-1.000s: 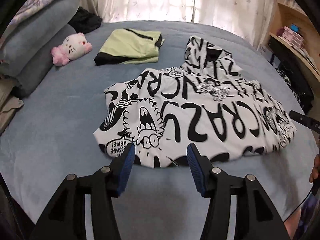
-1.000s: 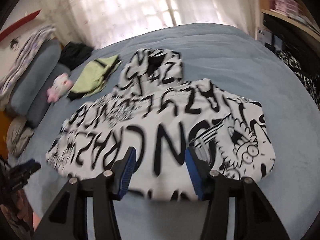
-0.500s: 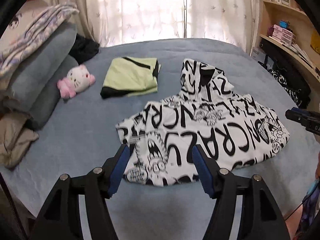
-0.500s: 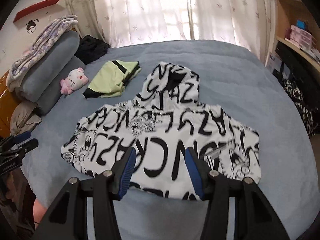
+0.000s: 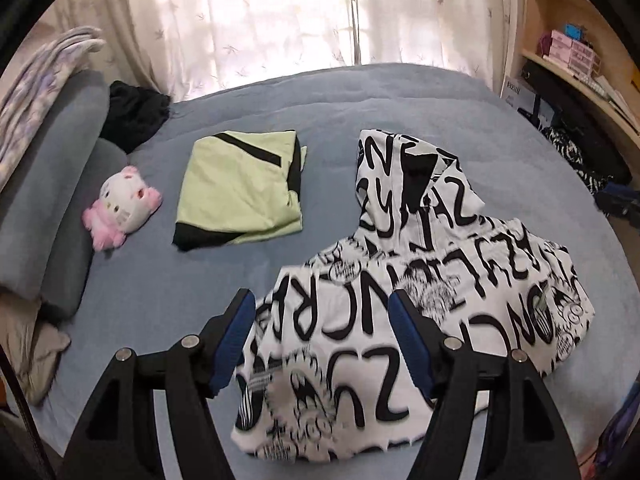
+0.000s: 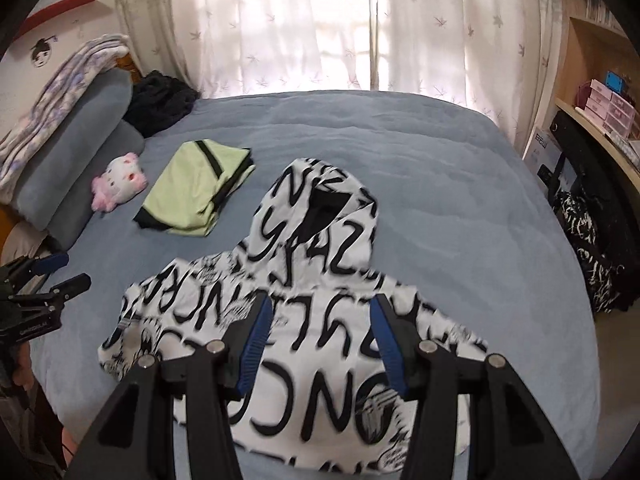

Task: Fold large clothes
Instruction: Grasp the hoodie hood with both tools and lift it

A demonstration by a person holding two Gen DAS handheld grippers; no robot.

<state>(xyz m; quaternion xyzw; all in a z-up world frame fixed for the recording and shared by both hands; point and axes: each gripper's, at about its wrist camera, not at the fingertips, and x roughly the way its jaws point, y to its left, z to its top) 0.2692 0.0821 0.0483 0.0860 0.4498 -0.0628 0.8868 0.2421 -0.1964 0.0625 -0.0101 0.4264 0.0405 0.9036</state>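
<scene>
Fingers on my left gripper (image 5: 322, 344) have just spread wider, holding nothing; my right gripper (image 6: 318, 344) hangs parted and empty too. Both have lifted away, so the printed hoodie (image 6: 304, 280) lies half-folded at six o'clock on the bed (image 6: 400, 152), hood at twelve.

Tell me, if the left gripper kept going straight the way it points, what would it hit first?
Most likely the hoodie: the left gripper, open and empty, aims down at its near left part. Depth is hard to judge.
</scene>
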